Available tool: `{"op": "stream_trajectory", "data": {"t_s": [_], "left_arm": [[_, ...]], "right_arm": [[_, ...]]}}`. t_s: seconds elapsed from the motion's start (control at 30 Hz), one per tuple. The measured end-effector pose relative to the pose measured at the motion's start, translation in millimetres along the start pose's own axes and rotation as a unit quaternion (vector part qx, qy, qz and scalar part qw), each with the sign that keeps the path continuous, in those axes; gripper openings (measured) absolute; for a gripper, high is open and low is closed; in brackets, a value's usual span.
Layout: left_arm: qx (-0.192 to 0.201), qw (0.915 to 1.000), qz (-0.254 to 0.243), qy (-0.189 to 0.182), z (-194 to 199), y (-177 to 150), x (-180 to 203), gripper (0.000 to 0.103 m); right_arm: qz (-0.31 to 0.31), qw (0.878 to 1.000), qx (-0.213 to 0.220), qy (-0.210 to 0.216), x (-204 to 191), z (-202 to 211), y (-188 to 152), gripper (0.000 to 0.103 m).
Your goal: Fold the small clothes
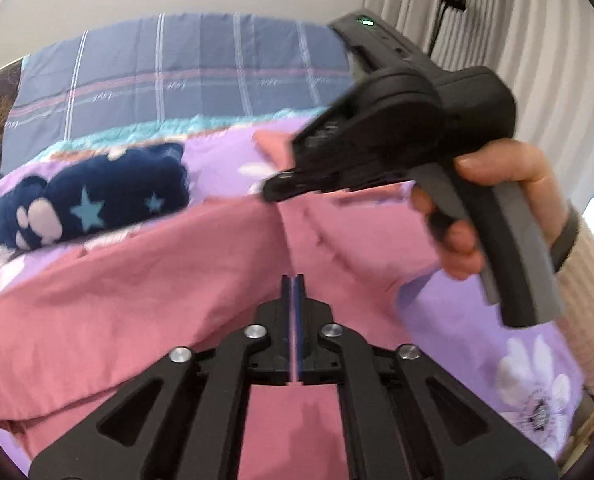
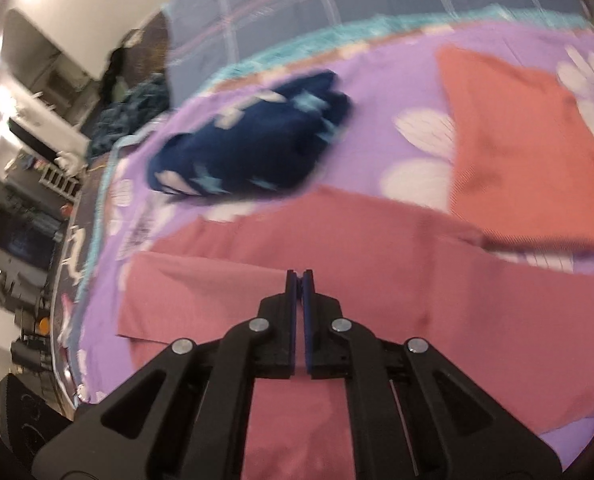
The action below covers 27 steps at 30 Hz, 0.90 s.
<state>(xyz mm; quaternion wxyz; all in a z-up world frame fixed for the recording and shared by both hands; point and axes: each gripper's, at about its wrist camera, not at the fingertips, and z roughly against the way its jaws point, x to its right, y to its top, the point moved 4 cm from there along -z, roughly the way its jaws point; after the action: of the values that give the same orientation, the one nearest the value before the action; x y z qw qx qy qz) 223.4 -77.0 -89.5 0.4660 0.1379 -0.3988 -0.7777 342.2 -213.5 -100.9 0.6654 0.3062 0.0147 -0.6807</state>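
Pink garment spread across the bed, on a lilac bedspread printed with white flowers; it lies wrinkled and lifted into a ridge under both tools; a seam or fold line runs up its middle. Left tongs nearly closed, only a thin slit between the blue pads, with pink cloth seemingly pinched at the tips; motion blur leaves this uncertain. Right tongs likewise almost closed over the same garment; whether cloth is caught I cannot tell. Right tool seen from the left view, gripped at its handle by a hand in a cream knit sleeve. Folded salmon piece lies flat beyond the garment, to the right; navy star-patterned item bunched to the left. Checked blue bedding further back; pleated curtain at the right.
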Motion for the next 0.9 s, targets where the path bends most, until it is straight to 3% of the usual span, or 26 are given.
{"op": "stream_trajectory", "data": {"t_s": [0.07, 0.2, 0.33, 0.4, 0.47, 0.53, 0.57, 0.63, 0.67, 0.7, 0.8, 0.9], "left_arm": [[-0.012, 0.9993, 0.001, 0.034, -6, -12, -12, 0.029], [-0.032, 0.9978, 0.012, 0.056, -9, -25, -38, 0.034], [-0.037, 0.9976, 0.002, 0.058, -17, -26, -38, 0.034], [-0.038, 0.9976, -0.02, 0.054, -28, -22, -23, 0.037], [-0.034, 0.9963, -0.054, 0.057, -42, -19, -8, 0.052], [-0.035, 0.9942, -0.078, 0.065, -57, -17, 0, 0.054], [-0.042, 0.9932, -0.083, 0.07, -67, -17, 1, 0.054], [-0.065, 0.9916, -0.07, 0.087, -87, -18, -7, 0.043], [-0.067, 0.9921, -0.058, 0.09, -89, -17, -14, 0.02], [-0.063, 0.9935, -0.042, 0.085, -88, -15, -21, 0.003], [-0.031, 0.9987, 0.028, 0.03, -62, -6, -39, 0.003], [-0.003, 0.9992, 0.035, -0.018, -34, 3, -26, 0.003]], "right_arm": [[-0.017, 0.999, -0.003, -0.027, 20, -13, -5, 0.018], [-0.035, 0.999, -0.023, -0.001, 36, -25, -18, 0.02], [-0.03, 0.999, -0.031, 0.008, 29, -32, -25, 0.034], [-0.029, 0.999, -0.034, 0.007, 25, -40, -22, 0.034], [-0.034, 0.999, -0.034, 0.01, 23, -45, -17, 0.035], [-0.037, 0.999, -0.032, 0.02, 21, -52, -11, 0.035], [-0.032, 0.999, -0.031, 0.024, 20, -54, -9, 0.023], [-0.011, 0.999, -0.037, 0.033, 17, -59, -7, 0.001], [-0.013, 0.998, -0.037, 0.042, 21, -58, -9, 0.001], [-0.019, 0.998, -0.033, 0.051, 25, -55, -10, 0.001], [-0.033, 0.995, -0.015, 0.091, 28, -33, -11, 0.001], [-0.006, 0.995, 0.017, 0.094, 20, -2, -14, 0.001]]}}
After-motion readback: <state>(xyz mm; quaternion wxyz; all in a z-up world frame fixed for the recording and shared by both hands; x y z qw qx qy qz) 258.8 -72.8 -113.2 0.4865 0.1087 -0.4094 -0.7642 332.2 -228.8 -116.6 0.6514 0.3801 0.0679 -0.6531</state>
